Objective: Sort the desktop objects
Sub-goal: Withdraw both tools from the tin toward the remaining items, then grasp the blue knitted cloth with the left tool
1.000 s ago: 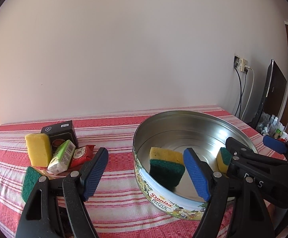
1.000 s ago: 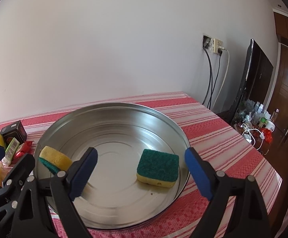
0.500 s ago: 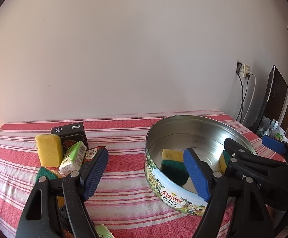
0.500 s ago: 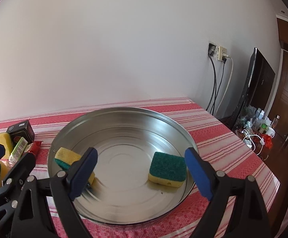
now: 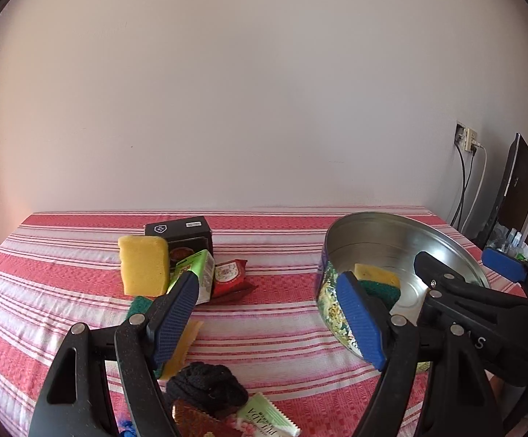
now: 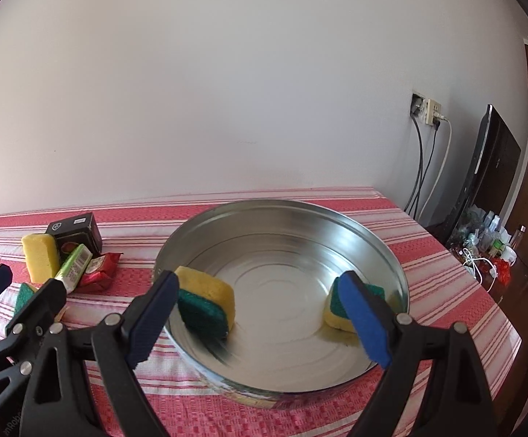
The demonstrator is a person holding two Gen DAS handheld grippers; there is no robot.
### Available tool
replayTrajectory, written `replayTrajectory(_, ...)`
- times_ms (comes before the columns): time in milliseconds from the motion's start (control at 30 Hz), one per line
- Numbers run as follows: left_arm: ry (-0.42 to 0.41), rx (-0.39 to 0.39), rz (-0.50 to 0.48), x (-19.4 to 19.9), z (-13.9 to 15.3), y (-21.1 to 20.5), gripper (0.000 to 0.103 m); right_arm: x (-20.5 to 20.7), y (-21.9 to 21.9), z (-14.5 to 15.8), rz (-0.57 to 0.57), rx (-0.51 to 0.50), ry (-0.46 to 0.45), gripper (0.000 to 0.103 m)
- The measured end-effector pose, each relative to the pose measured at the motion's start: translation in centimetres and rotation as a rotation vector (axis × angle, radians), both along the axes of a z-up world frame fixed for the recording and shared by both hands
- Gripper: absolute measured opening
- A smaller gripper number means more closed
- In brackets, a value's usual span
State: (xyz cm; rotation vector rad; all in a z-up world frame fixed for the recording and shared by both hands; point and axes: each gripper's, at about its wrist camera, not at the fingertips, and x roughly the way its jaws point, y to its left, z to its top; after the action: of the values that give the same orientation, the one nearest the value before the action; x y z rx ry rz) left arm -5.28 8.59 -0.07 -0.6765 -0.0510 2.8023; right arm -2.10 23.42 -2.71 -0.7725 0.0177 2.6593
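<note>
1. Worktop (image 5: 282,331): covered with a red-and-white striped cloth, set against a plain wall.
2. Round metal tin (image 6: 380,240): on the right part of the worktop, lid off. Inside, one yellow-and-green sponge (image 6: 205,302) leans on the left wall; a second sponge (image 6: 340,313) lies by the right wall.
3. Loose group, left of the tin and apart from it: upright yellow sponge (image 5: 143,265), black box (image 5: 180,231), green carton (image 5: 198,273), red packet (image 5: 229,273).
4. Near edge: black cord bundle (image 5: 205,386), green sachet (image 5: 264,417).
5. Left gripper (image 5: 267,322): fingers released, spread wide, nothing between them.
6. Right gripper (image 6: 256,322): fingers released, spread wide over the tin, grasping nothing.
</note>
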Motion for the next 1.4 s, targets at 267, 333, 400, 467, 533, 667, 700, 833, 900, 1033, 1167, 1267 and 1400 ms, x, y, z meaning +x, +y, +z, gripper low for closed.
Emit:
replayTrajectory(267,-0.019,-0.016,0.046,0.6,-0.1,-4.3,0.080,-0.8,-3.8,-0.6,0.065,-0.004,-0.018,0.091)
replayTrajectory(333,-0.023,-0.029,0.057,0.8,-0.3,-5.7,0.080,-0.7,-4.8,-0.8,0.085,-0.006,-0.021,0.091)
replayTrajectory(400,-0.033,-0.045,0.072,1.0,-0.6,-7.1,0.080,-0.7,-5.7,-1.0,0.104,-0.005,-0.025,0.091)
replayTrajectory(467,-0.052,-0.058,0.091,1.1,-1.0,-8.6,0.080,-0.7,-6.5,-1.4,0.124,-0.014,-0.033,0.091)
replayTrajectory(533,-0.069,-0.066,0.106,1.5,-1.5,-9.9,0.080,-0.8,-7.5,-1.9,0.149,-0.023,-0.046,0.091)
replayTrajectory(667,-0.092,-0.089,0.129,2.4,-2.2,-11.8,0.080,-1.0,-9.3,-2.7,0.195,-0.027,-0.070,0.091)
replayTrajectory(700,-0.100,-0.092,0.132,2.6,-2.4,-12.1,0.080,-1.1,-9.7,-2.9,0.210,-0.033,-0.077,0.090)
replayTrajectory(833,-0.146,-0.093,0.117,2.6,-3.7,-13.0,0.080,-1.4,-11.0,-3.4,0.262,-0.044,-0.113,0.083)
replayTrajectory(900,-0.168,-0.088,0.103,2.7,-4.2,-13.1,0.080,-1.2,-11.2,-3.6,0.275,-0.044,-0.121,0.081)
replayTrajectory(1033,-0.210,-0.096,0.049,3.1,-5.2,-12.5,0.080,-0.9,-11.8,-3.9,0.311,-0.063,-0.146,0.076)
replayTrajectory(1167,-0.229,-0.115,-0.025,4.3,-5.5,-12.0,0.080,-0.5,-12.2,-4.2,0.332,-0.059,-0.163,0.076)
replayTrajectory(1267,-0.227,-0.106,-0.091,4.8,-5.3,-11.5,0.080,-0.2,-12.4,-4.2,0.340,-0.060,-0.169,0.076)
replayTrajectory(1400,-0.245,-0.138,-0.111,4.1,-6.1,-10.4,0.080,-0.2,-12.0,-4.2,0.336,-0.078,-0.174,0.076)
